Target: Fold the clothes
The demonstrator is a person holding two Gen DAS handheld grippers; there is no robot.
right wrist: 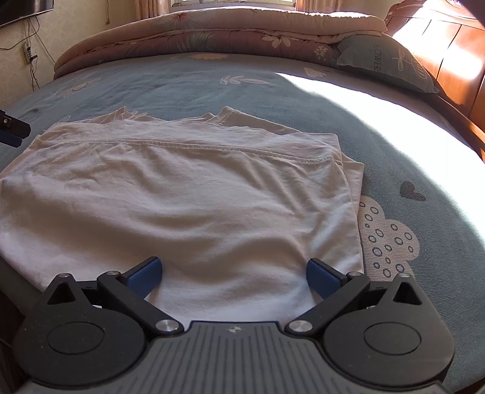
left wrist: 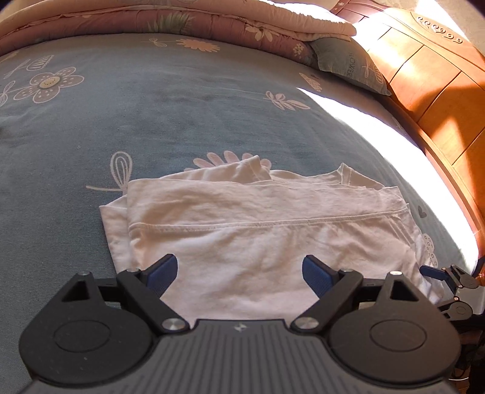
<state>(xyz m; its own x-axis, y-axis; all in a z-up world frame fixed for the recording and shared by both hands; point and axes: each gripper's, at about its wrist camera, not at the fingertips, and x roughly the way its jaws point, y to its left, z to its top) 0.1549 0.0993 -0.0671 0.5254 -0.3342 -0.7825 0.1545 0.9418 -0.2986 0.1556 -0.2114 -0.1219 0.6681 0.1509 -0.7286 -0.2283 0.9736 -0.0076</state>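
White cotton shirt (left wrist: 242, 230) lies folded over on the blue bedsheet (left wrist: 121, 121), and both the left gripper (left wrist: 239, 272) and right gripper (right wrist: 233, 272) hover spread wide and empty at its near edge, probably lining up for another fold.

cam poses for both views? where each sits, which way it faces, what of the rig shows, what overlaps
Left wrist: sits behind the open left tongs, angled down over the near edge of the folded white garment, facing the quilt and wooden headboard; right tongs' tip at the right edge.
Right wrist: behind the open right tongs, angled down over the same garment's right part; left tongs' tip at the left edge.
Shared: garment, blue floral sheet, quilt, pillow, headboard.
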